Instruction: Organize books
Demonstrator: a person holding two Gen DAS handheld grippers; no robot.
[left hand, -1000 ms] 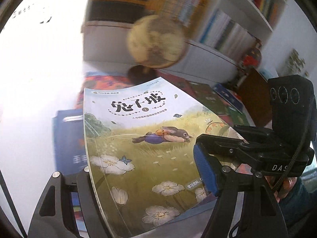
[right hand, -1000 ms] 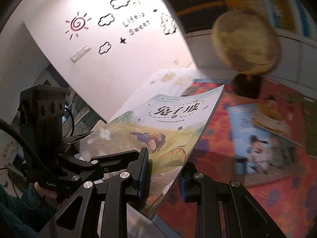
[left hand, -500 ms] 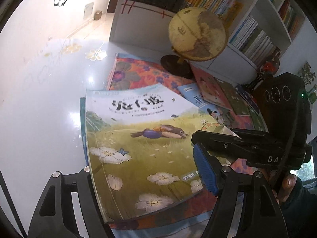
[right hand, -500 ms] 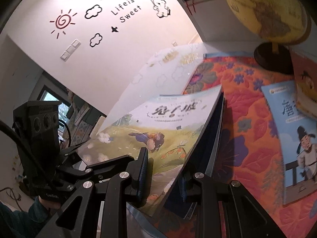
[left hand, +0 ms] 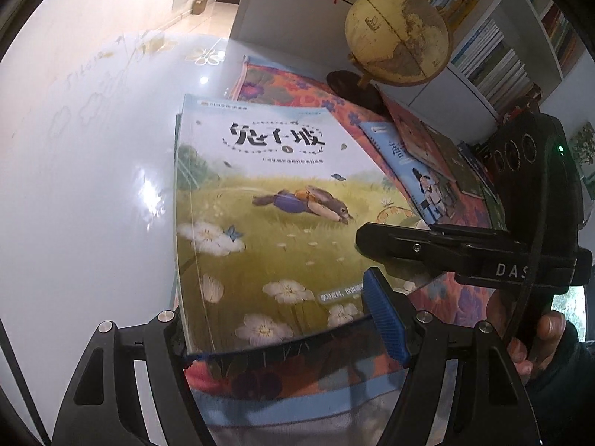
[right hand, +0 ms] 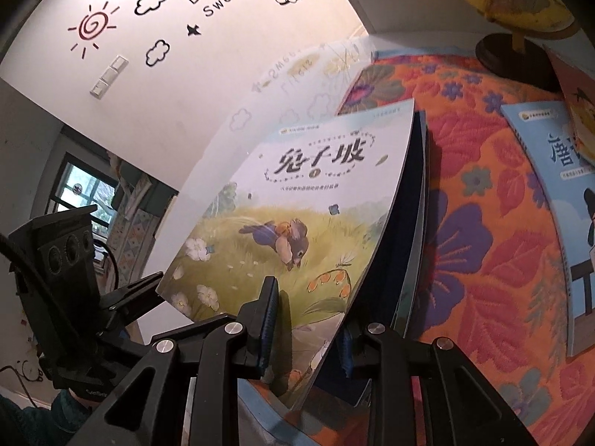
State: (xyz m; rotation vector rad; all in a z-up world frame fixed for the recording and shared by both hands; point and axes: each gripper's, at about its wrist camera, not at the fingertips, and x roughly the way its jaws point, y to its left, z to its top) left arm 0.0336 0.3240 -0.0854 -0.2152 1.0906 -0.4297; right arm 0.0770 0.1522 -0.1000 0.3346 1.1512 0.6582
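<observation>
A picture book (left hand: 279,204) with a running rabbit on a meadow cover bends slightly between both grippers. My left gripper (left hand: 275,308) spans its near end, one finger at the spine edge and the blue pad (left hand: 383,316) on the cover. My right gripper (right hand: 308,308) is shut on the book's (right hand: 297,204) right edge, one pad above and one below. In the left wrist view the right gripper (left hand: 375,245) reaches in over that edge. The book tilts low over a dark blue book (right hand: 405,230) lying on the floral cloth (right hand: 483,260).
A globe (left hand: 398,37) on a dark base stands at the far end of the cloth. A light blue book (right hand: 557,204) and other books lie to the right. A bookshelf (left hand: 494,55) is behind. Glossy white tabletop (left hand: 93,186) spreads to the left.
Both grippers have come down with the rabbit book, which was high in front of the globe and now hangs just over the dark blue book on the cloth.
</observation>
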